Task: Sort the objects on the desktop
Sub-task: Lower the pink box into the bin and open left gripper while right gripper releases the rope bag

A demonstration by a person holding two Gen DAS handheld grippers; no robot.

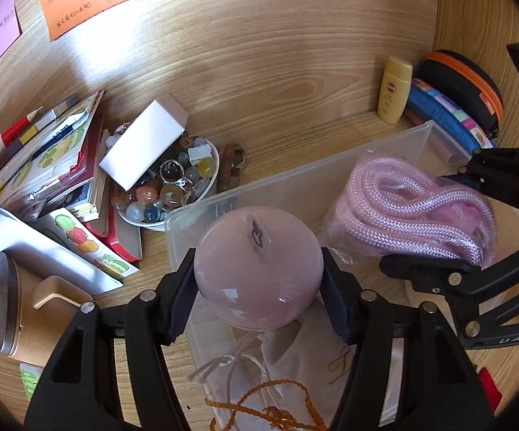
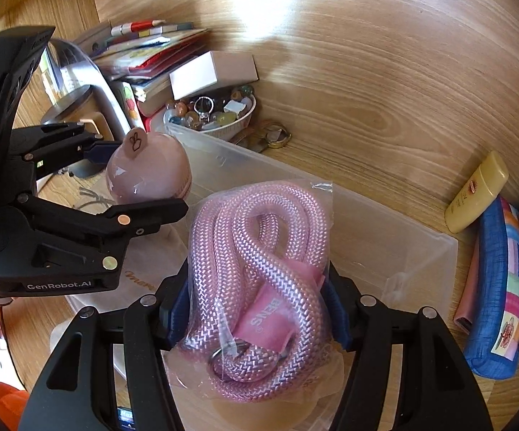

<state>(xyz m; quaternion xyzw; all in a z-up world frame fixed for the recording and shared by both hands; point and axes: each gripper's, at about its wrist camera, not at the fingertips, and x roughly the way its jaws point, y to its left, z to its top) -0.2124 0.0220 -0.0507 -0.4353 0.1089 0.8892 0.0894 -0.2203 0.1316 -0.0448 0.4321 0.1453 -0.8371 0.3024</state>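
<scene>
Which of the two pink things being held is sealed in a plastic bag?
The pink braided rope in the right gripper; the pink ball is bare.

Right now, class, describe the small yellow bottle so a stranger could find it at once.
Start at the clear plastic bin on the wooden desk. Beyond its far right corner, the yellow bottle leans beside a blue striped pouch. It alone is plain yellow, with a small red logo.

Glossy pink ball (image 1: pixel 258 280); braided rope (image 2: pixel 259 276); translucent plastic bin (image 1: pixel 295 186); wood-grain desk (image 1: pixel 259 82).
</scene>
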